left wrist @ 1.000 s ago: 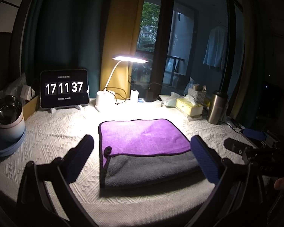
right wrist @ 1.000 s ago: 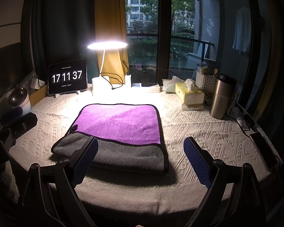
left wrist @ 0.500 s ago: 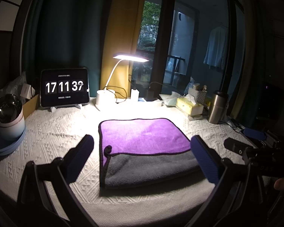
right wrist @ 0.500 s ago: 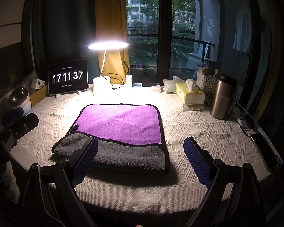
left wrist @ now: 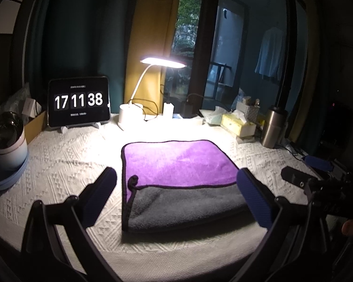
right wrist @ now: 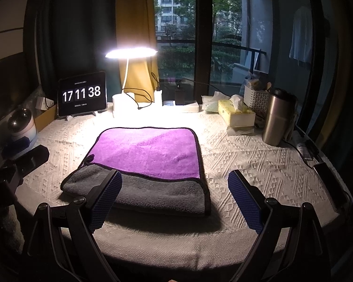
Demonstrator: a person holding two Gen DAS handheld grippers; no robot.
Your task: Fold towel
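On the white knitted tablecloth [right wrist: 258, 164], under the desk lamp [right wrist: 131, 52], the microfiber towel [right wrist: 150, 155] lies already folded once, purple side over a grey strip at the near edge. The left gripper [left wrist: 176, 195] and the right gripper [right wrist: 175, 199] hover wide open and hold nothing. For a good next fold, I think each gripper should pinch one corner of the same edge, catching both layers, and both should lift evenly.

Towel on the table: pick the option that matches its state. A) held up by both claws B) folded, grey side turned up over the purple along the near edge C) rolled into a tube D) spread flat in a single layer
B: the towel lies on the table with a grey band folded over the purple, both claws open and clear of it.
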